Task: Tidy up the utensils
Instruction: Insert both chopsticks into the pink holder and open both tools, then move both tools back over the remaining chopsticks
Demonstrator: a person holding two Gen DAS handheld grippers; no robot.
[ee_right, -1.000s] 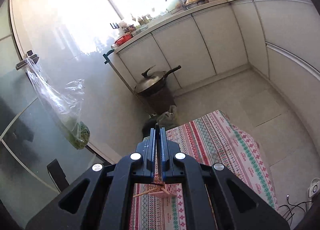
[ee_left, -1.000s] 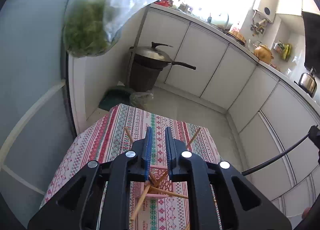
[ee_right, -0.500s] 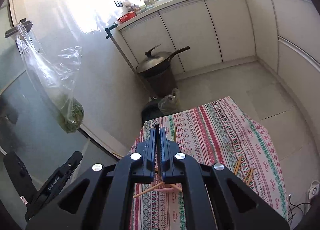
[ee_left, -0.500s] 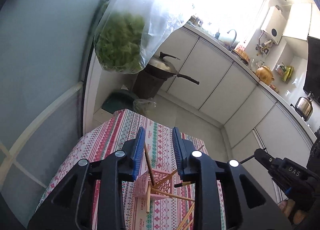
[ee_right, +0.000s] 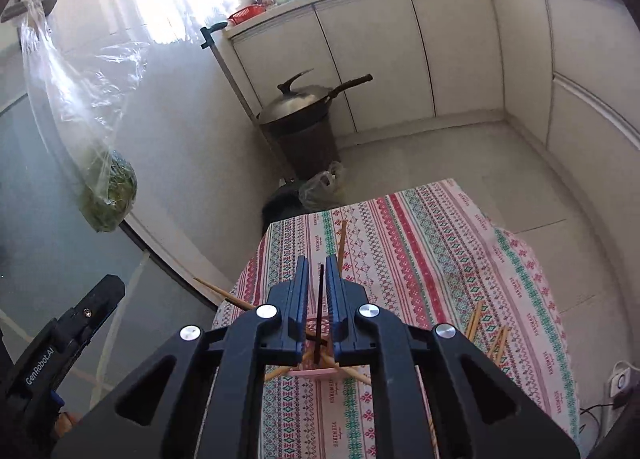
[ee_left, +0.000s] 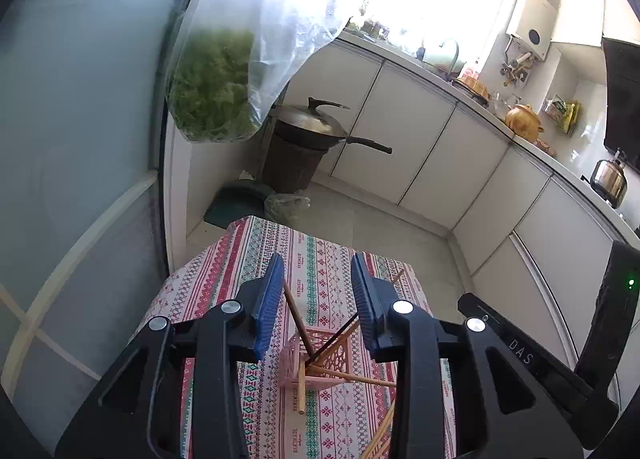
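The pink holder (ee_left: 320, 359) stands on my bench (ee_left: 320, 259), under its striped cloth, directly below both tools. In the left view I count four sticks leaning in it: a reddish-brown chopstick (ee_left: 298, 317), a dark chopstick (ee_left: 334, 341), and two pale wooden ones, one (ee_left: 301, 387) hanging over the near rim and one (ee_left: 352, 377) pointing right. My left tool (ee_left: 316, 299) is spread wide above the holder and holds nothing; the brown stick rises between its blue pads without touching either. My right tool (ee_right: 317, 299) is narrow, with a small gap either side of the dark chopstick (ee_right: 319, 315) standing between the pads, so I cannot tell whether it grips. Loose pale chopsticks (ee_right: 486, 329) lie on the cloth to the right, about four, and another (ee_right: 342, 245) shows beyond the right tool. Off the bench, one covered wok (ee_left: 312, 125) sits on a dark bin (ee_left: 290, 165), and a clear bag of greens (ee_left: 214, 95) hangs at left.
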